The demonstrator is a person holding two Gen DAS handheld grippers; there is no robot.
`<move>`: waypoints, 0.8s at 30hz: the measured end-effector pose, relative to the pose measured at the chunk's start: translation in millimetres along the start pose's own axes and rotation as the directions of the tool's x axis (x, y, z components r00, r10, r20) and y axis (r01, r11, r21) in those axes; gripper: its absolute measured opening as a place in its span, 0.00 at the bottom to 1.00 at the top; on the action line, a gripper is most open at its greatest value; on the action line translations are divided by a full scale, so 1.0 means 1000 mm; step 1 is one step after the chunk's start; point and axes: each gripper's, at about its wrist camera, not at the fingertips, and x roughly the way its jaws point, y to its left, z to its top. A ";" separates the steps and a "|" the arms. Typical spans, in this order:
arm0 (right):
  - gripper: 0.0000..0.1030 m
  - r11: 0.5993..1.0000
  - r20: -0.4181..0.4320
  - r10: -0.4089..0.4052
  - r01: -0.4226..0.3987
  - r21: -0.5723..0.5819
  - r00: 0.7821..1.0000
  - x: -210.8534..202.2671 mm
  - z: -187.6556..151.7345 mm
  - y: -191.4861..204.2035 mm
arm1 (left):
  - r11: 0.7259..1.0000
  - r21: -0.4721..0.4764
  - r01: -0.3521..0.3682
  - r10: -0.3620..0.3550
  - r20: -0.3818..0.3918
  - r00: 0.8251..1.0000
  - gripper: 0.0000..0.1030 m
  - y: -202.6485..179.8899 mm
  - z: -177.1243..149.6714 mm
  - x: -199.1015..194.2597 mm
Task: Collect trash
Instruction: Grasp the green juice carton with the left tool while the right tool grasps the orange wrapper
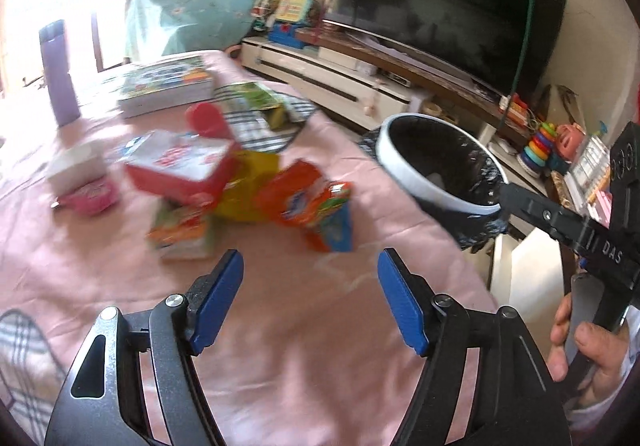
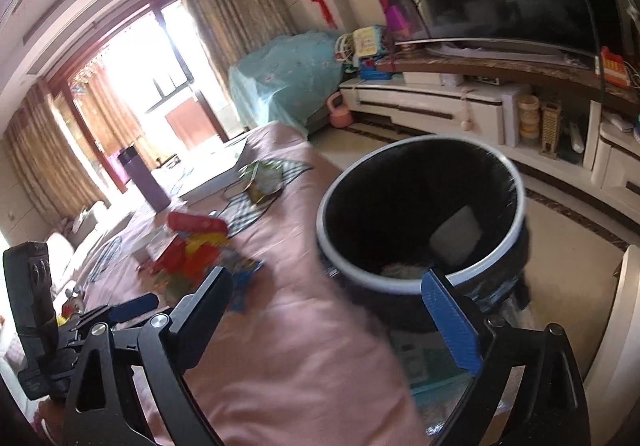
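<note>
A pile of trash lies on the pink-clothed table: an orange snack wrapper, a yellow wrapper, a red-and-white box, an orange-green carton and a red cylinder. My left gripper stands open just short of the pile, nothing between its blue pads. Off the table's right edge is a white-rimmed bin with a black liner. My right gripper is open at the bin's near rim; one of its fingers reaches that rim. A white scrap lies inside the bin.
A purple bottle, a stack of books, a green packet and a pink tub also sit on the table. Beyond the bin are a low TV cabinet, a large TV and toys.
</note>
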 end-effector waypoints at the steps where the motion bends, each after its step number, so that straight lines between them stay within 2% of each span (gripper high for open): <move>1: 0.96 1.000 -0.006 0.005 -0.005 -0.003 1.000 0.001 -0.002 0.004 | 1.000 -0.005 -0.005 0.005 0.002 1.000 0.70 0.005 -0.002 -0.003; 13: 0.97 0.994 -0.061 0.070 -0.074 -0.081 0.996 0.016 -0.025 0.053 | 0.990 -0.103 -0.094 0.095 0.001 0.995 0.70 0.065 -0.030 -0.024; 24: 0.97 0.988 -0.091 0.103 -0.113 -0.108 0.990 0.036 -0.029 0.077 | 0.987 -0.129 -0.092 0.092 -0.007 0.996 0.71 0.079 -0.027 -0.020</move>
